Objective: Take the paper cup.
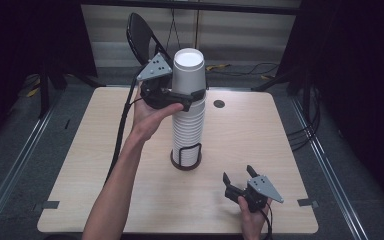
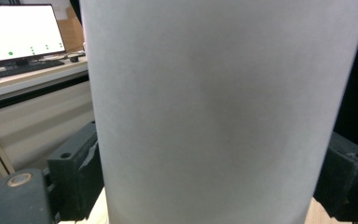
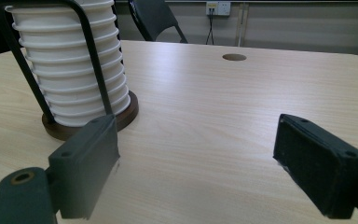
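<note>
A tall stack of white paper cups [image 1: 187, 127], mouths down, stands in a black wire holder on a round brown base [image 1: 186, 162] at the table's middle. My left gripper [image 1: 196, 95] is shut on the topmost cup [image 1: 187, 72], near its lower rim, at the head of the stack. In the left gripper view that cup [image 2: 223, 112] sits between the two black pads [image 2: 77, 172]. My right gripper [image 1: 238, 173] is open and holds nothing, low over the table near the front right. Its view shows the stack [image 3: 70, 60] and base [image 3: 126, 112] ahead to the left.
The wooden table [image 1: 260, 135] has a cable hole [image 1: 219, 104] behind the stack, also seen as the hole [image 3: 234, 57]. A black folding chair [image 1: 140, 32] stands beyond the far edge. A monitor [image 2: 18, 32] sits on a desk off to the side.
</note>
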Demonstrator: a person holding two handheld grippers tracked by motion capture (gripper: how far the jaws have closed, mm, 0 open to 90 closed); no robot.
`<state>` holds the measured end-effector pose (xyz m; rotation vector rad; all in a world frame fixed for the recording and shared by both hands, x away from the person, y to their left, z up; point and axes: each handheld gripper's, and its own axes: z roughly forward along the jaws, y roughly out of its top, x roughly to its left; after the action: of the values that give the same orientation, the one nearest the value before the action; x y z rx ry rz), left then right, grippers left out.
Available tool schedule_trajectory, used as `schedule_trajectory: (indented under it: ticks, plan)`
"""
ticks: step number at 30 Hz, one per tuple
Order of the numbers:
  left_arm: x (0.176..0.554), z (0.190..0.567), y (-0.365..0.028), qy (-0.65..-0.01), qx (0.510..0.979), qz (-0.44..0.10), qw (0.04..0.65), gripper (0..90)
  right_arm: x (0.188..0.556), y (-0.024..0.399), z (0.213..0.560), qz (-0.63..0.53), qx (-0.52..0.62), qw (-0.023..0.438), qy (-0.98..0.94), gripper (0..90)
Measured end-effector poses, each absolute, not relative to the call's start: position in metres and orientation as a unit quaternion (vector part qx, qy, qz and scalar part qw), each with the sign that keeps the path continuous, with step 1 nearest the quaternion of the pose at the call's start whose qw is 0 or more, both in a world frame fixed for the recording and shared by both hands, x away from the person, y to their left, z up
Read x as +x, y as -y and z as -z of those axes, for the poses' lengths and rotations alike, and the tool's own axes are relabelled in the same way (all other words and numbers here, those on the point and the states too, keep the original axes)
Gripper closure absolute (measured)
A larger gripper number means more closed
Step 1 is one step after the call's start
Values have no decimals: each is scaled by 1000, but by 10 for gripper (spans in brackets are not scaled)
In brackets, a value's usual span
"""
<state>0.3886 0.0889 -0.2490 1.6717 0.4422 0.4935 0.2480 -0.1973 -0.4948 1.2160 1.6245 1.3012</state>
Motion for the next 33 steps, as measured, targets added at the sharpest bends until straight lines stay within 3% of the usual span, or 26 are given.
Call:
schedule_trajectory:
  ticks: [33]
  plan:
    - [382, 219, -98, -191, 675, -237, 672, 128, 248, 198, 495, -507, 471, 355, -629, 134]
